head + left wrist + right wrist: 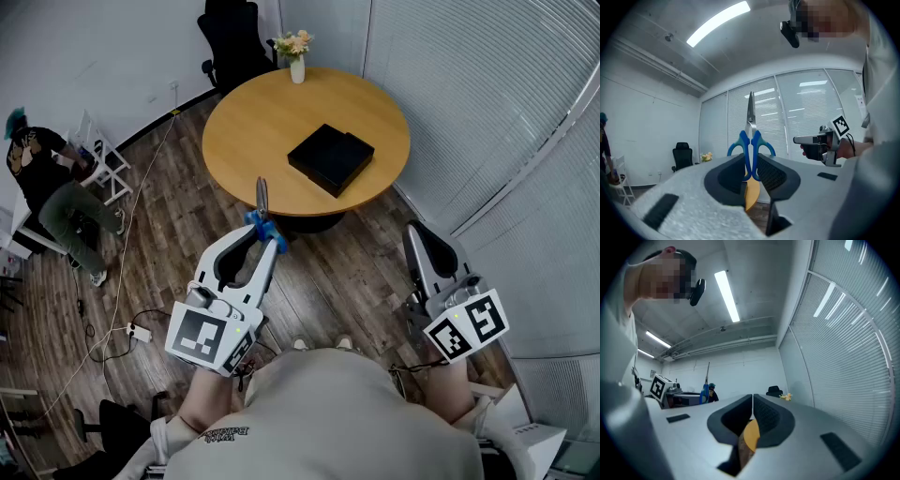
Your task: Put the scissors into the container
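Coolly lit from ceiling strip lights [719,21] (slight glare); soft shadows, fisheye bending at edges, near foreground blurred.

Head view downward; both others upward.

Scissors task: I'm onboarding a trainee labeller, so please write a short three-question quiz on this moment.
1. True or false: the right gripper is shut on nothing.
2. The black container lies on what?
3. The scissors are: A) inside the container; B) lying on the floor; C) clamped by their blue handles in the left gripper, blades pointing away from it.
Key: 1 true; 2 the round wooden table; 3 C.
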`<state>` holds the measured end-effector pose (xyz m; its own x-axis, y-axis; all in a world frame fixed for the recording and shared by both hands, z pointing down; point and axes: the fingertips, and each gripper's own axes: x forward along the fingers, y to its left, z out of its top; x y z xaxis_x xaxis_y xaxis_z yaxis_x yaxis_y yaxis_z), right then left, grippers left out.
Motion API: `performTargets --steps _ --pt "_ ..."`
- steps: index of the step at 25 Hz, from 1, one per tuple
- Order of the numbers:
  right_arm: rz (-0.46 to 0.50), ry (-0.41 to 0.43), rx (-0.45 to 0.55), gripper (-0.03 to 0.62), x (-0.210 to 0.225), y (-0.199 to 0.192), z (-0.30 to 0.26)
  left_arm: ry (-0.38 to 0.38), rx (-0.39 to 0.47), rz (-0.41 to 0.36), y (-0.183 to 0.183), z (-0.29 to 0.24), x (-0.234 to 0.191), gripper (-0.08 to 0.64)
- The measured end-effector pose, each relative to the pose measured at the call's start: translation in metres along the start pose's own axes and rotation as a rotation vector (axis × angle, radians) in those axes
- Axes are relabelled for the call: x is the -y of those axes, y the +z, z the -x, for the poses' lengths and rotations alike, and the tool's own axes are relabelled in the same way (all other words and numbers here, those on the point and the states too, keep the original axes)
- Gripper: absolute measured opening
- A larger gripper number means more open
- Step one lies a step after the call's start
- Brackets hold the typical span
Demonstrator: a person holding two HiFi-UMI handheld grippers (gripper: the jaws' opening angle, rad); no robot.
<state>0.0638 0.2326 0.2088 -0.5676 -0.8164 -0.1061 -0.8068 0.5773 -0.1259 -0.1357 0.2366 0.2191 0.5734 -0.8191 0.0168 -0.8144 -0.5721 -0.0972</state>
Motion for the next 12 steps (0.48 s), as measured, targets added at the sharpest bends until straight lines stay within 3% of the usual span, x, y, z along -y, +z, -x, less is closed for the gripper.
performTargets --steps 12 --pt "0.062 -0.001 -0.026 0.034 -0.0006 -0.0015 0.0005 -0.007 -0.014 0.010 -0.0029 -0.0053 0.0059 0.094"
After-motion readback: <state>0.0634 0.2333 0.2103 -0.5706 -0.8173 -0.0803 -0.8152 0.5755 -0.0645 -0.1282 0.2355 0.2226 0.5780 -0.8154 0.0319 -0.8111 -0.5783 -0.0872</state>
